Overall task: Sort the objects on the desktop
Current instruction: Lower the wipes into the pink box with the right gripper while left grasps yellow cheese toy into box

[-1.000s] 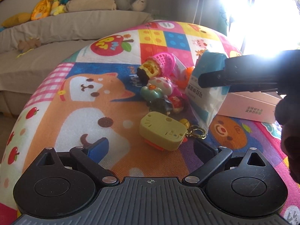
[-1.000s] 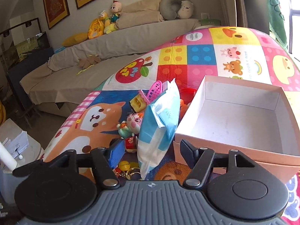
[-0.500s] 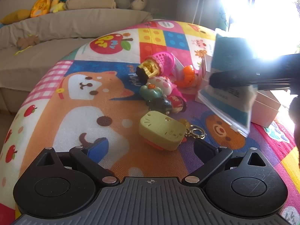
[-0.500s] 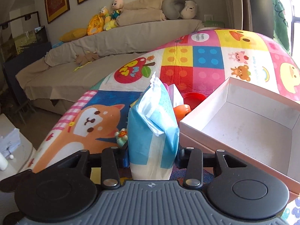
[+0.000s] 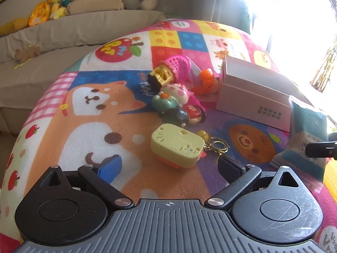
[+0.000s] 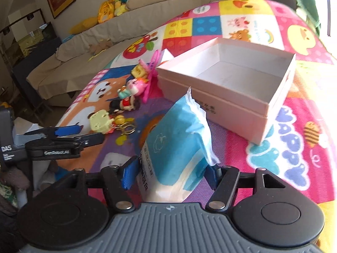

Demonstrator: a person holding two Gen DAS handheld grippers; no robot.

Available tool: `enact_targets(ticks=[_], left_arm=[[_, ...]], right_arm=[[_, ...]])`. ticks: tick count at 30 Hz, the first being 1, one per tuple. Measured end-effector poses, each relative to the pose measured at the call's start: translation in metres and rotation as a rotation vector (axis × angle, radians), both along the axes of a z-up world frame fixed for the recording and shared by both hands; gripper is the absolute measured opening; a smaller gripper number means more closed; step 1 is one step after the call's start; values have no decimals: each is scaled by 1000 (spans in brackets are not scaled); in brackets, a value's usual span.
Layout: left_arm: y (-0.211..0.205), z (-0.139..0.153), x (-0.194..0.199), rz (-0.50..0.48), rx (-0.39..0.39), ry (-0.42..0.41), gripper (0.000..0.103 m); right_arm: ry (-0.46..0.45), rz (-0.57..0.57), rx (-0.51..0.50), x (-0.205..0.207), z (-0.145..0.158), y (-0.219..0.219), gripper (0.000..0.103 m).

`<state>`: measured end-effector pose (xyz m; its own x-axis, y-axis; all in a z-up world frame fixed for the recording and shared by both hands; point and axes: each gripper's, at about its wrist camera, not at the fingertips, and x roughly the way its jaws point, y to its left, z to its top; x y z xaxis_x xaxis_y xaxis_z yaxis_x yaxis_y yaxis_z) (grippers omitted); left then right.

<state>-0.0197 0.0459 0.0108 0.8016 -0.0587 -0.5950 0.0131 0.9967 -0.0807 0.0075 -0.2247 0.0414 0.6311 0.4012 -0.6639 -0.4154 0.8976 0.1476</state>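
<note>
— What's the right gripper doing?

— Its jaws have just been opening. The blue and white tissue pack stands between them, leaning a bit. I cannot tell if the blue pads still press on it.

— What's past the pack?

— The pink box, open on top, sits just ahead and a little to the right on the bright play mat.

— And the left gripper?

— Wide open, holding nothing. The yellow toy lies right in front of it, with a gold keyring beside it. The little figures are piled farther on, and the pink net toy beyond them.
</note>
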Motion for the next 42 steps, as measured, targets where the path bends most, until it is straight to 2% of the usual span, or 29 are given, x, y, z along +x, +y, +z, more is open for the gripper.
enact_targets(ticks=[2,5,8,12,17,22,28,30,33,34,37,39,42], left_arm=[[-4,3,1,-15,20,-23,100],[-11,5,7,-44,42,-37,100],[-19,4,15,-87,35,-8,100],[-34,8,7,-230,1,-9,101],[-36,7,9,-159,60,-29,101],[-26,7,14,-129,46,-16,101],[-28,1,9,-143,38,-5,101],[-29,2,8,-141,41,-11,101],[-29,3,7,-140,45,-14,101],[-29,3,7,-137,51,-17,101],[-29,4,11,-116,66,-24,101],[-31,5,17,-101,81,-25,100],[-37,6,24,-101,114,-21,89]], right_arm=[[-48,-39,-26,-5,1,-6,75],[-86,-77,-40,-11,0,-13,89],[-81,-94,-36,-15,-4,-18,89],[-87,-119,-25,-18,-2,-21,89],[-104,-116,-23,-14,0,-10,89],[-140,-118,-16,-1,4,-3,89],[-59,-154,75,42,2,-21,90],[-81,-187,52,52,1,-23,90],[-148,-262,-52,59,-2,-22,90],[-137,-263,-40,59,-2,-26,90],[-114,-203,32,45,3,-31,91],[-100,-164,43,34,4,-28,94],[-62,-116,42,22,3,-19,94]])
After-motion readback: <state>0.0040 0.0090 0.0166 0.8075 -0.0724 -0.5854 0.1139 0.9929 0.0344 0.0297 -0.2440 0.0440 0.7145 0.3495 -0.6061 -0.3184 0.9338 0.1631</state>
